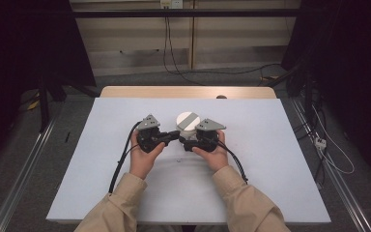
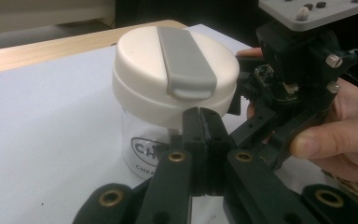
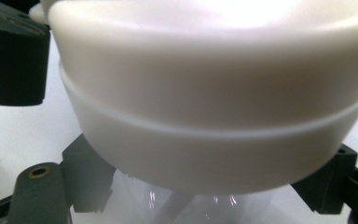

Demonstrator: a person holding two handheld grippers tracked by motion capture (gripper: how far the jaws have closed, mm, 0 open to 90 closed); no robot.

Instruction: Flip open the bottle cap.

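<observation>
Jar (image 1: 188, 126) upright mid-bench, nearer far edge. Right gripper (image 1: 192, 143) clamped on clear body under white lid (image 2: 175, 74). Left gripper (image 2: 203, 122), jaws together, tip at lid rim. Keep clamp firm; nudge grey flap (image 2: 185, 60) gently, avoid tipping.

Left tongs (image 2: 200, 122) closed (empty); right tongs (image 1: 189, 141) clamped.

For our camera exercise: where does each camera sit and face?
High view: above the table, facing forward and down; left hand and right hand show.
Left gripper view: on the left gripper, looking along shut jaws at the jar; right hand shows.
Right gripper view: on the right gripper, close under the jar's lid; its jaws show.
Shared: the jar.
</observation>
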